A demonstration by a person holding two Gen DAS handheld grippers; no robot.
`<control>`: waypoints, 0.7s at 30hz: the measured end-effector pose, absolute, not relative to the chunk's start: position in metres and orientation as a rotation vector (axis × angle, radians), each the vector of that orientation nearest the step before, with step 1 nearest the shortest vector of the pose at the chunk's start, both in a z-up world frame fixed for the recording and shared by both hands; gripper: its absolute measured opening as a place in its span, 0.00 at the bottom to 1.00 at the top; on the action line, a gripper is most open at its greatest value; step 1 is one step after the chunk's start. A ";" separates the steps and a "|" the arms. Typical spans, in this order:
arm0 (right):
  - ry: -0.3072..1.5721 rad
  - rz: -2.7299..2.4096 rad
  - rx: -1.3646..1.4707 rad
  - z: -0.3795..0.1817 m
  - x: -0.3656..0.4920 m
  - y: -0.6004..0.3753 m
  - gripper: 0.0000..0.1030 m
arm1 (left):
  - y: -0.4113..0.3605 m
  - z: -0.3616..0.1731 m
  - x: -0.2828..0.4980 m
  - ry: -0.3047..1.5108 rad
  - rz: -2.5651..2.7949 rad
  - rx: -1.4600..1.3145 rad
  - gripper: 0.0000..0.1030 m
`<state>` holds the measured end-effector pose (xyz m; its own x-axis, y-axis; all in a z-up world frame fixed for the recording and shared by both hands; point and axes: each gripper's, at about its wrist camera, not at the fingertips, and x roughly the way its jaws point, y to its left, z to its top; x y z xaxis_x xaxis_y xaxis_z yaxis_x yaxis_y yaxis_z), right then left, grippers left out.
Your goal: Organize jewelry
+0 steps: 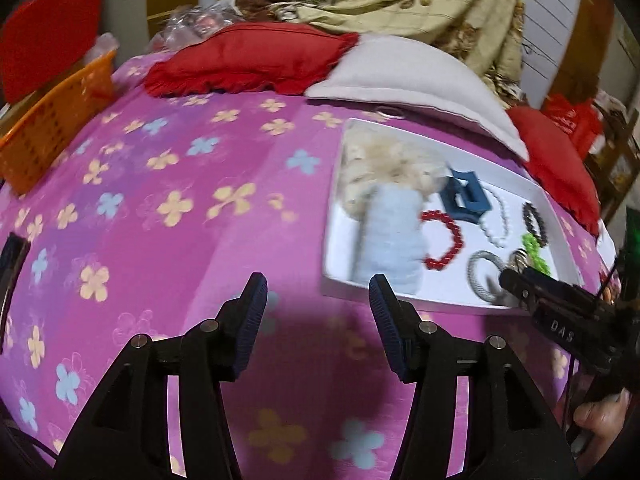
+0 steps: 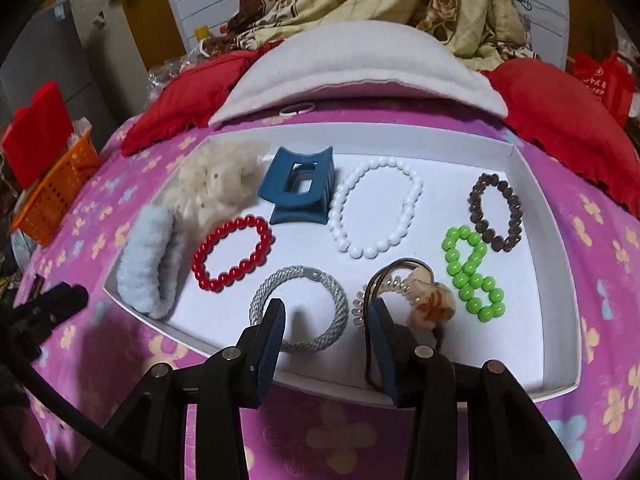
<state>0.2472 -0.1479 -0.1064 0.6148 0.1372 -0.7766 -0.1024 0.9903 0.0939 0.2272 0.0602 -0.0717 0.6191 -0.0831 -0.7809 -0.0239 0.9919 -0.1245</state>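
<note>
Right gripper [image 2: 326,318] hangs released above the white tray's [image 2: 560,376] near edge, over my grey braided hair tie [image 2: 336,292]. Left gripper [image 1: 318,294], also released, sits off the tray. Tie looks light, springy; I'd pinch its band.

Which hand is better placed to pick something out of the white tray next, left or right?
Right. The right gripper hangs open over the white tray, its fingers over the grey hair tie. The left gripper is open over bare pink bedsheet, beside the tray.
</note>
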 end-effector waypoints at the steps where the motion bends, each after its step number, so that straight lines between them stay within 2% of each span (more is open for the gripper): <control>1: 0.892 0.137 0.023 -0.106 0.244 -0.147 0.41 | 0.062 -0.072 0.227 0.895 -0.026 -0.123 0.51; 18: 0.849 0.199 0.070 -0.110 0.230 -0.161 0.42 | 0.050 -0.089 0.251 0.903 -0.009 -0.024 0.51; 19: 0.849 0.200 0.071 -0.110 0.230 -0.162 0.42 | 0.048 -0.090 0.252 0.909 -0.015 -0.008 0.44; 20: 0.850 0.201 0.071 -0.110 0.230 -0.162 0.42 | 0.045 -0.091 0.252 0.905 -0.029 0.001 0.32; 21: 0.850 0.203 0.071 -0.109 0.229 -0.162 0.42 | 0.043 -0.091 0.251 0.905 -0.037 0.009 0.27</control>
